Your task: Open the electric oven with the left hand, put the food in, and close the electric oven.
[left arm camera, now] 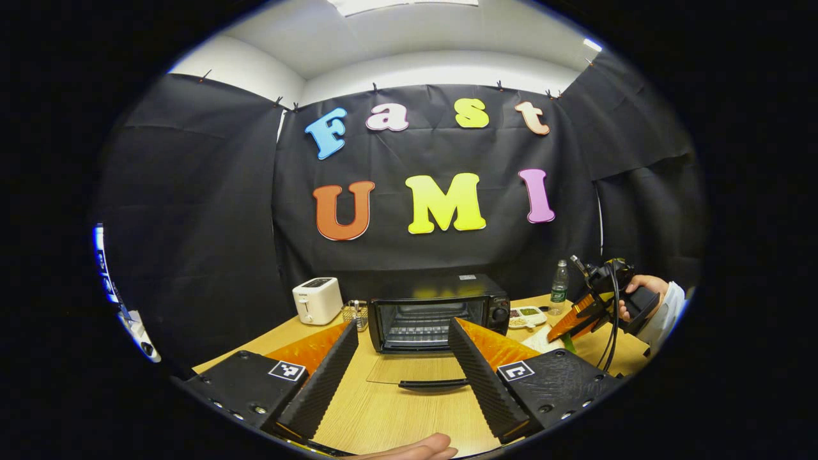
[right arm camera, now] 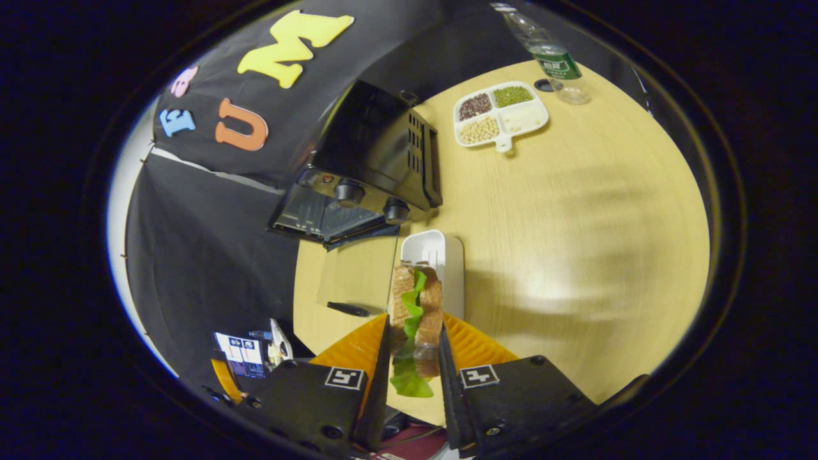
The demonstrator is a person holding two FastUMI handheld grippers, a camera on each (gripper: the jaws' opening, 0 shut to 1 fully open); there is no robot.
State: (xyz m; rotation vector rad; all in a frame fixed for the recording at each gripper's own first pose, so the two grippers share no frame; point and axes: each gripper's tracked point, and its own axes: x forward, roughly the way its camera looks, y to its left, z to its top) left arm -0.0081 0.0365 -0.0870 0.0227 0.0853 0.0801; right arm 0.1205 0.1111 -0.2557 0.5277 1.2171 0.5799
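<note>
The left tongs gaped wide and empty before the open oven; the right tongs clamped the sandwich above the table.

Electric oven with door lowered flat; left gripper spread before it; white toaster leftward, contents apparently none.

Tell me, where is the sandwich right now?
In the right gripper view the sandwich sits pinched between the right gripper's jaws, held above the white tray, just right of the oven's open door.
</note>
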